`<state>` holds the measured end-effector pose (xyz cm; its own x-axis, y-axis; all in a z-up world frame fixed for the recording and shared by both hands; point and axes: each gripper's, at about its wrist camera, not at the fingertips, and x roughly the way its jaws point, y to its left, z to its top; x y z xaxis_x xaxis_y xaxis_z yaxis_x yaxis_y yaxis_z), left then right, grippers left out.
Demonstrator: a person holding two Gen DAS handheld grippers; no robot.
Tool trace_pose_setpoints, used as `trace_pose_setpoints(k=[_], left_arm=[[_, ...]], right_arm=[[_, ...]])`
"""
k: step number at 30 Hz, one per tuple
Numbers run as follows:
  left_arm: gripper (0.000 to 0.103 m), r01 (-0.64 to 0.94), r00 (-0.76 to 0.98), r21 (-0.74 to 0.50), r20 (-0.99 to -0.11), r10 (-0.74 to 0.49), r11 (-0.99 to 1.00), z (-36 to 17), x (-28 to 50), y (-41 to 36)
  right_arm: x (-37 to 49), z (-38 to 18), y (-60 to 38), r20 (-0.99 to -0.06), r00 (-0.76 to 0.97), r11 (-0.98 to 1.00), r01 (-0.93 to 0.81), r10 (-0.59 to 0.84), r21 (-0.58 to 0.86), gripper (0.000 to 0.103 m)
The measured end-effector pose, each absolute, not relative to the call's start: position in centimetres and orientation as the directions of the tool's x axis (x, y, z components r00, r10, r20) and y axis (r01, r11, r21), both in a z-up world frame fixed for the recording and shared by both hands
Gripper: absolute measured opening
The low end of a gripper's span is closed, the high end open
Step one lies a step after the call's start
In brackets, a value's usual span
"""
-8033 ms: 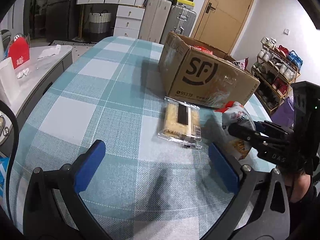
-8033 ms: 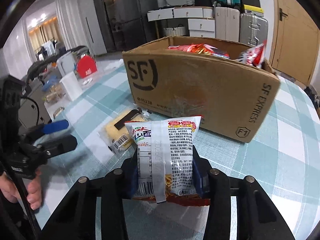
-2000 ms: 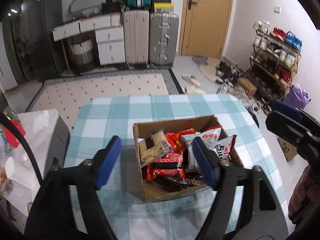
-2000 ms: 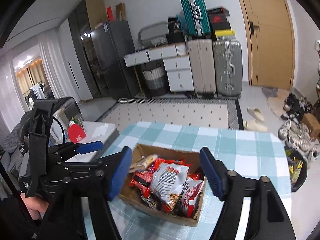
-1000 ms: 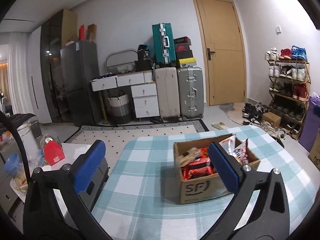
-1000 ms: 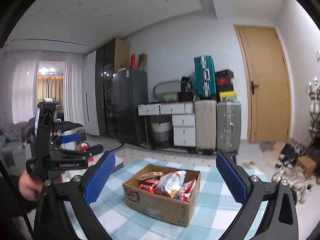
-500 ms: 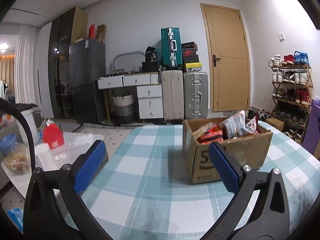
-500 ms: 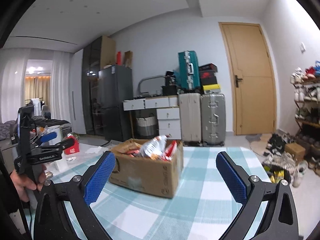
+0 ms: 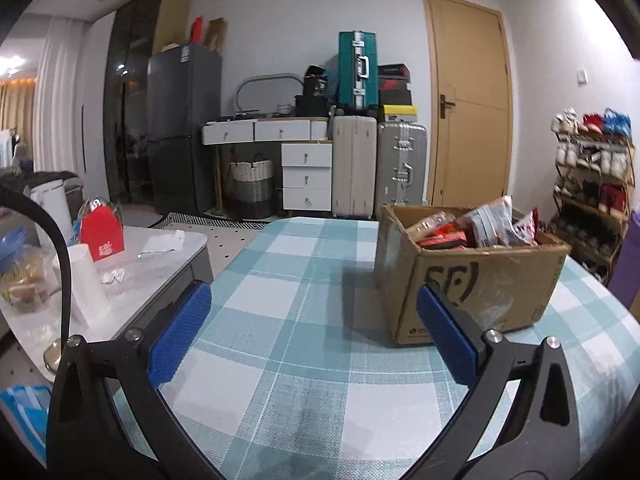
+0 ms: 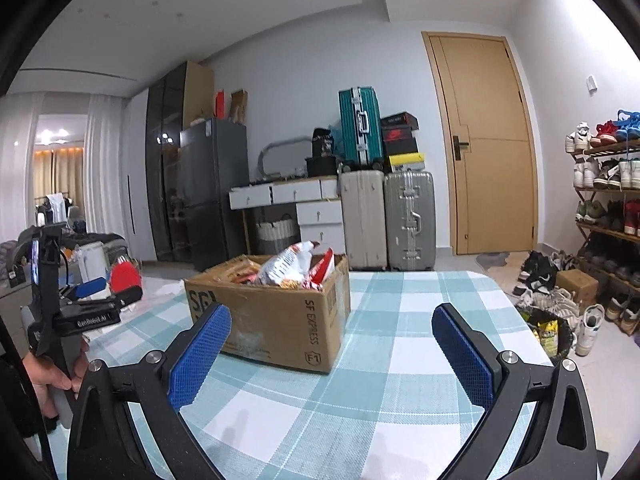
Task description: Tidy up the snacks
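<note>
checked tablecloth (image 9: 304, 320) bare except cardboard box (image 9: 472, 280), snack packets (image 10: 292, 266) heaped above rim. left gripper (image 9: 312, 332) and right gripper (image 10: 328, 356) both spread wide, empty. risk: top packets sliding out if box nudged.

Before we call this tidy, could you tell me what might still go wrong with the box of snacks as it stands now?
The snack packets are heaped above the rim of the brown cardboard box, so a nudge might spill the top ones onto the teal checked tablecloth. Both the left gripper and the right gripper are open and empty, so neither steadies the pile.
</note>
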<state>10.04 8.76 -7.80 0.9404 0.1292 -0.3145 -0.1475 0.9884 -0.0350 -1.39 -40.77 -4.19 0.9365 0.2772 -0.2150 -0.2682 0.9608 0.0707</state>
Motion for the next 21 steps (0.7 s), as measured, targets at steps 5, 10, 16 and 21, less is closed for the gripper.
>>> trace_pose_setpoints(k=[5,10,16,21], left_arm=[[0.103,-0.137,0.942,-0.010,-0.312,0.127,0.991,-7.78,10.35,8.31],[0.103,-0.140,0.943,-0.019,-0.308,0.128,0.990,-7.80,10.25,8.66],[0.103,-0.141,0.943,-0.018,-0.308,0.129,0.990,-7.94,10.34,8.68],[0.103,-0.142,0.943,-0.021,-0.308,0.129,0.990,-7.84,10.12,8.74]], right_arm=[[-1.35,-4.38,-40.16,-0.218,0.936,0.961,-0.275,0.276,0.038,0.102],[-1.21,-4.57,-40.13,-0.222,0.937,0.962,-0.269,0.272,0.041,0.102],[-0.91,-4.92,-40.02,-0.239,0.935,0.965,-0.259,0.261,0.039,0.102],[-0.94,-4.85,-40.05,-0.238,0.936,0.965,-0.258,0.260,0.042,0.102]])
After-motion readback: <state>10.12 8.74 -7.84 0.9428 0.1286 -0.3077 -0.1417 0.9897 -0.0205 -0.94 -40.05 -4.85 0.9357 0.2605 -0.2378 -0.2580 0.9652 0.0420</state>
